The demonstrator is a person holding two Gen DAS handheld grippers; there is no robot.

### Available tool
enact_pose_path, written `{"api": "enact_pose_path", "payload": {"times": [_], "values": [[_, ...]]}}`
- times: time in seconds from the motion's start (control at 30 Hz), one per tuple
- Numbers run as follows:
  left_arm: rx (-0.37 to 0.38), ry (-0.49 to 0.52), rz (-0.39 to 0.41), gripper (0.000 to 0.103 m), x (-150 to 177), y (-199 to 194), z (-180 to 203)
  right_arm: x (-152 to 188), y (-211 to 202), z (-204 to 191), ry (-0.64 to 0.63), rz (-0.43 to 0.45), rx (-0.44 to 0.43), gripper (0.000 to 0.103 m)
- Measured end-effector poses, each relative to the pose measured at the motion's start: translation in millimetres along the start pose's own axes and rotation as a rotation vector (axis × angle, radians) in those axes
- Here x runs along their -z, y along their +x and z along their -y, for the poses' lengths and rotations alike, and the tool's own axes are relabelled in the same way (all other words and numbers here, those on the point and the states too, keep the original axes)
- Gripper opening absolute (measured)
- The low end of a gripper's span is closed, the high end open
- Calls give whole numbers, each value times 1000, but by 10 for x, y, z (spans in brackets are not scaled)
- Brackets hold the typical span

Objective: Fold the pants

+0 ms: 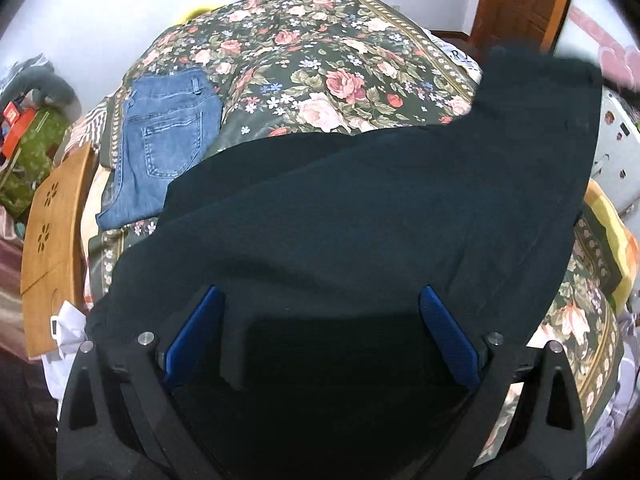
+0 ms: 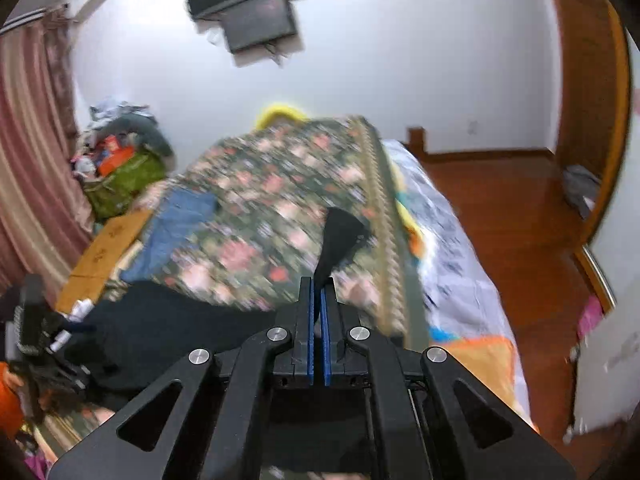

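The bed (image 1: 320, 64), under its floral quilt, is stretching away ahead of both tools. The black pants (image 1: 360, 208) are lying across it, draping limp and soft, just beyond the left hand-held gripper (image 1: 322, 320), whose fingers are standing apart. The right hand-held gripper (image 2: 320, 292) is pinching a pants edge; hems and waistband likely give the surest hold.
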State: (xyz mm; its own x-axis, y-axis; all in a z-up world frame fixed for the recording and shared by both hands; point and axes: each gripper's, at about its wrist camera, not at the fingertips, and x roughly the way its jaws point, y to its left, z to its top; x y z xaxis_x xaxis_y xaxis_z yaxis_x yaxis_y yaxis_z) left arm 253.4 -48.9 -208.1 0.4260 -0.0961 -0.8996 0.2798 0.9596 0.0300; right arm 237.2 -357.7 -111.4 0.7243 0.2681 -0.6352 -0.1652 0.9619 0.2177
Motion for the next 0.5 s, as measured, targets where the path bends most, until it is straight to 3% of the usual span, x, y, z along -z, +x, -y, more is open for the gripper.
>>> {"api": "enact_pose_path", "payload": {"times": [0.3,0.5], "values": [[18,-54,2,103,77,-14,-37,962,425,417,132,-243,21,2],[4,-79,27,103,111,-76,-106,1168,431,322,66,-307,86,5]]}}
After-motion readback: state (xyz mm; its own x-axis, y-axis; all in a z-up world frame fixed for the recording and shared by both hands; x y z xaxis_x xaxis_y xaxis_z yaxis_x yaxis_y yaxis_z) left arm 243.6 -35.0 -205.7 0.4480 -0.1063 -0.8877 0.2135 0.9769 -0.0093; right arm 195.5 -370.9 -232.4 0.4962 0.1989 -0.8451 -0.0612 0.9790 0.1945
